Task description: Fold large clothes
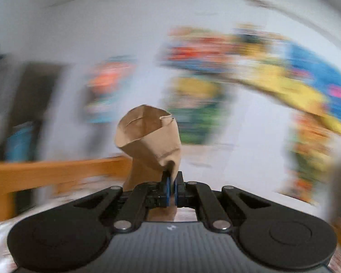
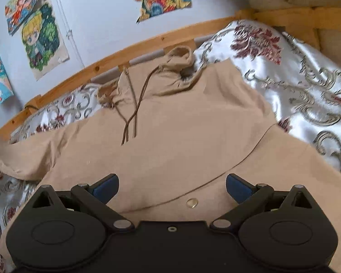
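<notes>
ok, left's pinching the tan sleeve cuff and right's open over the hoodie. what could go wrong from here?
1. The left gripper pinches only a small bit of the tan sleeve cuff; it could slip out.
2. The brown drawstrings lie loose on the tan hoodie and could get trapped in a fold.
3. The open right gripper holds nothing, so the body may drag on the shiny floral bedspread.

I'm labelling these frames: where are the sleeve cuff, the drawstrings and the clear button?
sleeve cuff (image 1: 147, 134): left wrist view, on its open tube.
drawstrings (image 2: 134, 113): right wrist view, mid-cord on the chest.
clear button (image 2: 191, 203): right wrist view, its centre.
</notes>
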